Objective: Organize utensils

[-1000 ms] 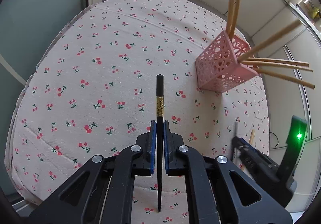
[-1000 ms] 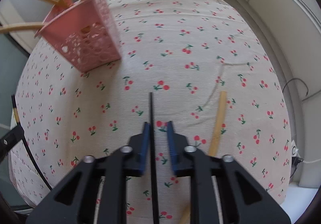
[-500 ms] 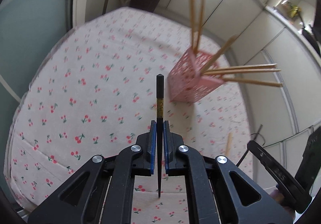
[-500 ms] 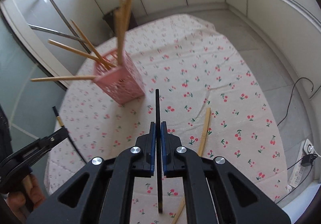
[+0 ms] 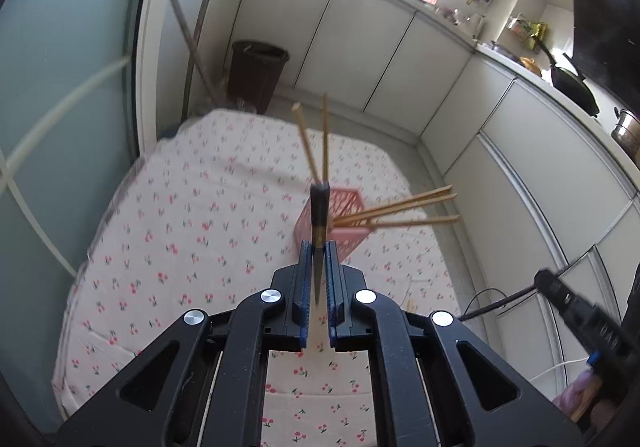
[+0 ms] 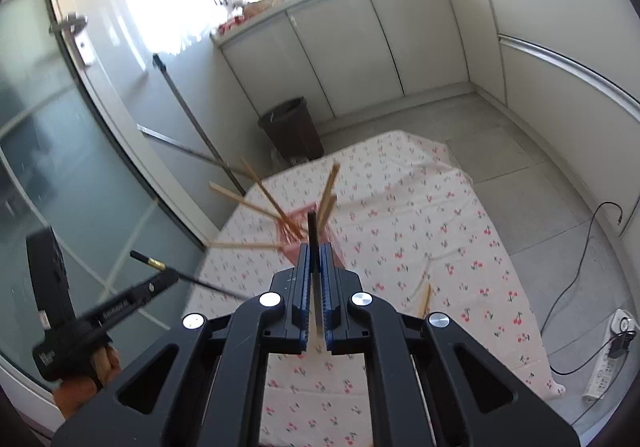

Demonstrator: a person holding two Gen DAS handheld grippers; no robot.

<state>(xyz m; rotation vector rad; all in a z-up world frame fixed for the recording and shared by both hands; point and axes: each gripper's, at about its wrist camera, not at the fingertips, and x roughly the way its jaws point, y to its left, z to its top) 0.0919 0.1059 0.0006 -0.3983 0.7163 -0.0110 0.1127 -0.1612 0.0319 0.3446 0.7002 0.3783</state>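
Gripping slim black chopsticks, gold-banded one (image 5: 319, 221) in left tongs (image 5: 319, 259), plain one (image 6: 313, 233) in right tongs (image 6: 315, 259)

The pink holder (image 5: 340, 219) stands near the middle of the cherry-cloth bench (image 5: 192, 231). Its wooden chopsticks (image 5: 394, 207) fan out upward and to the sides, so they block the way in from above (only between the sticks there is some gap). The cloth to each side of the holder is open. One wooden chopstick (image 6: 425, 299) lies flat on the cloth.
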